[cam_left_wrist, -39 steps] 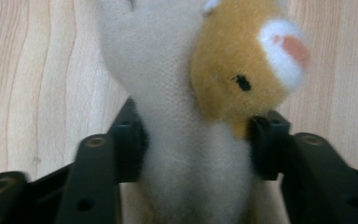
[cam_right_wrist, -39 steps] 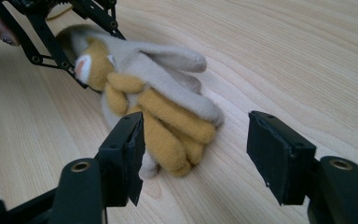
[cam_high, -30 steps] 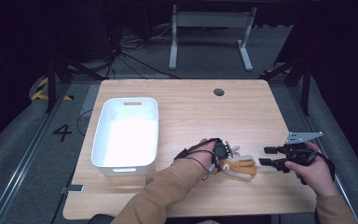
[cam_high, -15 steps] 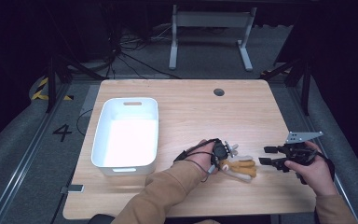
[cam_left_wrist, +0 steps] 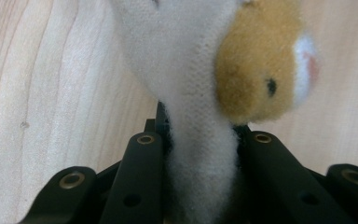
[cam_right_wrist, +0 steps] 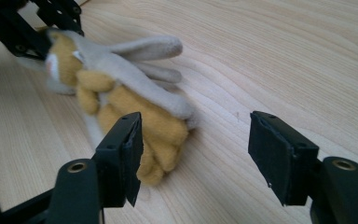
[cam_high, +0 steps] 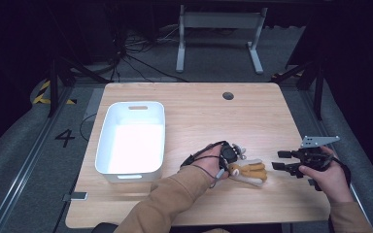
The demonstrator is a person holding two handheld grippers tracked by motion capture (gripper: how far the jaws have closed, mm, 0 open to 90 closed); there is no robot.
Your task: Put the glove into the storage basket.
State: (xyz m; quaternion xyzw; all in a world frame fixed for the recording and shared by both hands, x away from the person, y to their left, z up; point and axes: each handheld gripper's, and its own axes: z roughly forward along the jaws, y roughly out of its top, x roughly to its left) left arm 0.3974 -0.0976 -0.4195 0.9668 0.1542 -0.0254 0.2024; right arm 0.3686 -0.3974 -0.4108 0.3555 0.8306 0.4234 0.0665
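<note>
A small plush rabbit [cam_high: 248,171], tan and cream, lies on the wooden table [cam_high: 199,111] near its front edge. My left gripper [cam_high: 229,156] is shut on a cream ear of the plush rabbit [cam_left_wrist: 200,154], whose tan face sits just beyond the jaws. My right gripper [cam_high: 282,160] stands open a short way to the right of the toy. In the right gripper view the plush rabbit [cam_right_wrist: 121,93] lies ahead and left of the right gripper [cam_right_wrist: 196,154], its feet near the left jaw, and the left gripper [cam_right_wrist: 25,23] holds its head end.
A white plastic bin [cam_high: 132,137] stands on the left half of the table. A round cable hole [cam_high: 228,95] sits near the far edge. Metal frame legs [cam_high: 218,34] stand on the floor beyond the table.
The plush rabbit has shifted a little at its head end under the left gripper. The right gripper has held its place.
</note>
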